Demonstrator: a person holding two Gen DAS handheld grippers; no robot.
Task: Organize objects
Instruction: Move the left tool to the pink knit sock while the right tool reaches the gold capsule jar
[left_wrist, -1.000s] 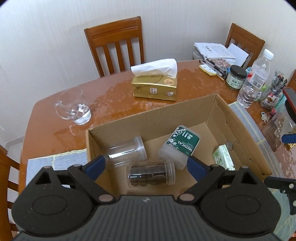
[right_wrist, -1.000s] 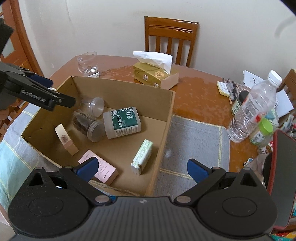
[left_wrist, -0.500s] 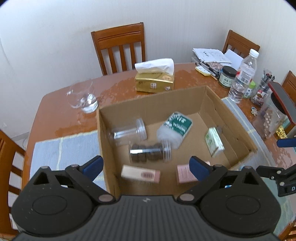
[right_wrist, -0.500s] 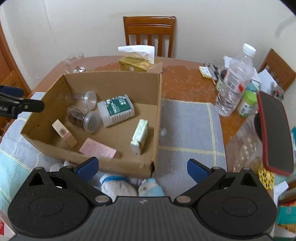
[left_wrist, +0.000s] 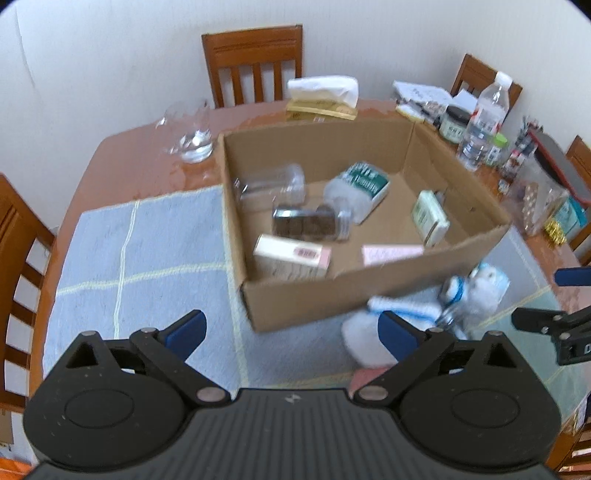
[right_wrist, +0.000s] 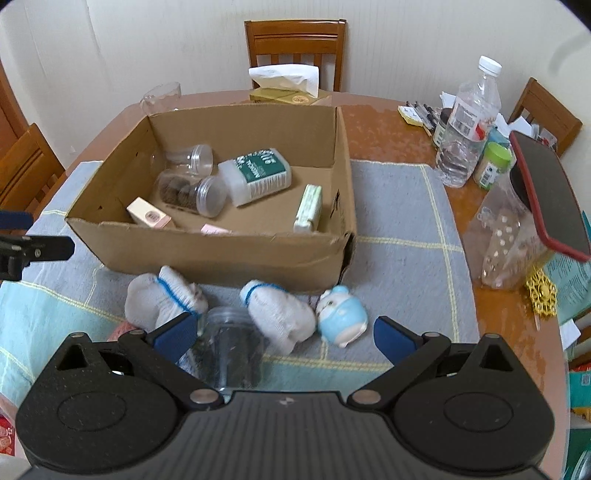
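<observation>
An open cardboard box (right_wrist: 221, 254) (left_wrist: 321, 295) sits on a blue placemat. It holds a clear empty jar (right_wrist: 192, 158), a jar of dark pieces (right_wrist: 188, 190), a green-labelled medical bottle (right_wrist: 258, 173), a green-white carton (right_wrist: 308, 208), a beige carton (right_wrist: 149, 218) and a pink packet (left_wrist: 391, 253). In front of the box lie two white socks (right_wrist: 162, 299) (right_wrist: 280, 310), a pale blue piggy figure (right_wrist: 341, 314) and a clear jar (right_wrist: 232, 343). My left gripper (left_wrist: 291, 332) is open and empty, near the box's front left corner. My right gripper (right_wrist: 282, 334) is open and empty, just above the socks and jar.
A gold tissue box (right_wrist: 284, 88), a glass pitcher (left_wrist: 188, 133) and chairs stand behind the box. A water bottle (right_wrist: 467, 125), a green-capped jar (right_wrist: 493, 164), pens, papers and a red-lidded clear container (right_wrist: 524, 221) crowd the table's right side.
Both grippers have pulled back and up from the box. The socks, piggy figure and jar in front of the box have come into view. Both stay open and empty.
</observation>
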